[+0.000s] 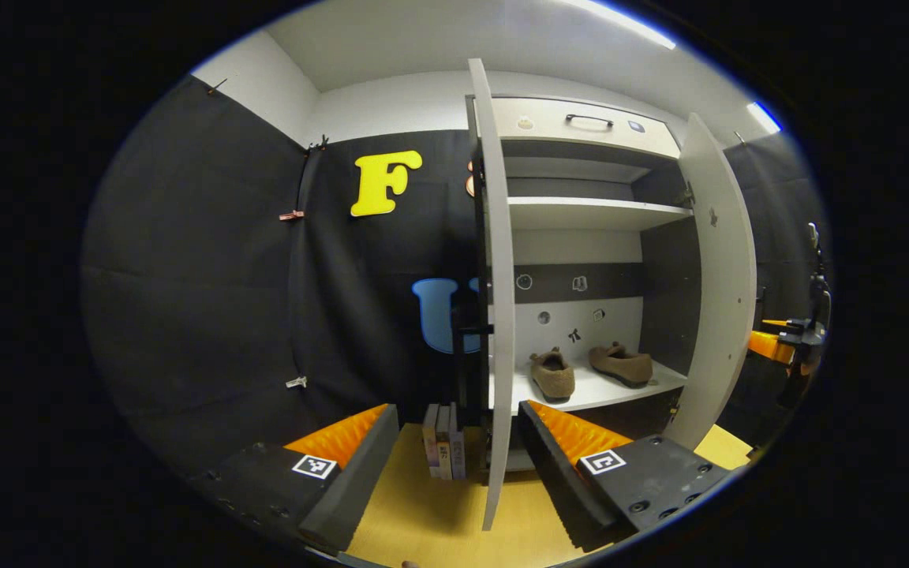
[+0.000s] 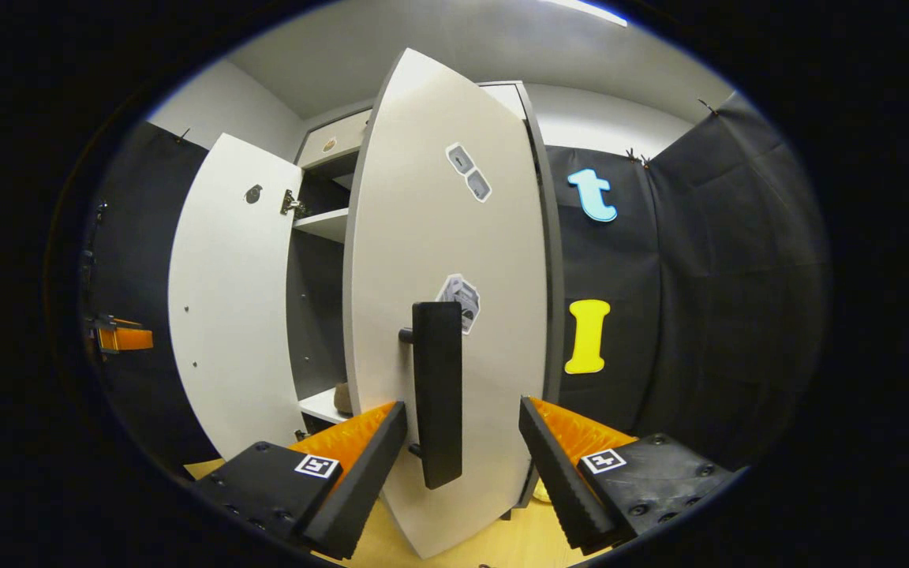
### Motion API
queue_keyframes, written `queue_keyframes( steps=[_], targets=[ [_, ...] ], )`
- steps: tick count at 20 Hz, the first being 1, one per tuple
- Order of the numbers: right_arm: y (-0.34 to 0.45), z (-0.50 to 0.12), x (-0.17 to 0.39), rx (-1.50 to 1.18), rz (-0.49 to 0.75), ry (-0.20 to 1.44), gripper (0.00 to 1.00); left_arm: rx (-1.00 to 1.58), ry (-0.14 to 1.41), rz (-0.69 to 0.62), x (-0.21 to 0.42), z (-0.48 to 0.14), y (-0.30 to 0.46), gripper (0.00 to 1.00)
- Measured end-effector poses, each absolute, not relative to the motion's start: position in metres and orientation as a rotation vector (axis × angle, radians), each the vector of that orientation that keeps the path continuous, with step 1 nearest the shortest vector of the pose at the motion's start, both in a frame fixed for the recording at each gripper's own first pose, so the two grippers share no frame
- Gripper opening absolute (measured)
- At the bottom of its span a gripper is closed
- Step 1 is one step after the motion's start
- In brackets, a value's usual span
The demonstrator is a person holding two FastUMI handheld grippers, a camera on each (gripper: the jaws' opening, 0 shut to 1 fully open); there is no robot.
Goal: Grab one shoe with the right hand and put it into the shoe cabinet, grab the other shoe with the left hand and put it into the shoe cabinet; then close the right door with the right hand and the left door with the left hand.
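Observation:
Two brown shoes lie side by side on the lower shelf of the white shoe cabinet. Both doors stand open. In the left gripper view the left door is seen edge-on, just ahead of my open left gripper, whose fingers hold nothing. The right door hangs open beyond. In the right gripper view the right door is close in front. Its black handle stands between the fingers of my open right gripper, untouched. A sliver of shoe peeks past the door.
Several books stand on the yellow wooden floor by the left door's foot. A drawer tops the cabinet, above an upper shelf. The other gripper shows far right, and far left in the right gripper view.

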State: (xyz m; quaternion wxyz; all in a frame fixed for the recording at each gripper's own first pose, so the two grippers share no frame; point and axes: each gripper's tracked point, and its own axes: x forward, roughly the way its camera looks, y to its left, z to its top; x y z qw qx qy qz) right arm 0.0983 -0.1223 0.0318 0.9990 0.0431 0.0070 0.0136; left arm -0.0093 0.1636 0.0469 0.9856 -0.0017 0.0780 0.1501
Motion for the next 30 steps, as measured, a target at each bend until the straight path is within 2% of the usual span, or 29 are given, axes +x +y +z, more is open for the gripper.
queue_keyframes(
  steps=[6,11,14,22,23,24,30],
  targets=[
    [-0.104,0.030,0.109,0.080,0.035,0.023,0.95,-0.051,0.174,0.275,-0.004,0.035,0.167,0.96],
    [-0.058,0.007,0.127,0.042,0.107,0.080,0.96,-0.038,0.158,0.261,-0.001,0.036,0.175,0.96],
    [-0.045,0.003,0.117,0.035,0.117,0.086,0.98,-0.033,0.138,0.256,0.005,0.041,0.186,0.96],
    [-0.092,0.001,0.072,0.041,-0.034,0.115,0.98,-0.013,0.133,0.219,0.048,0.034,0.191,0.97],
    [-0.097,0.000,0.068,0.046,-0.052,0.120,0.98,-0.022,0.128,0.213,0.050,0.033,0.190,0.92],
    [-0.101,-0.001,0.064,0.053,-0.068,0.125,0.98,-0.041,0.122,0.200,0.052,0.033,0.187,0.93],
    [-0.103,0.004,0.060,0.058,-0.094,0.115,0.98,-0.050,0.110,0.139,0.053,0.032,0.169,0.93]
  ],
)
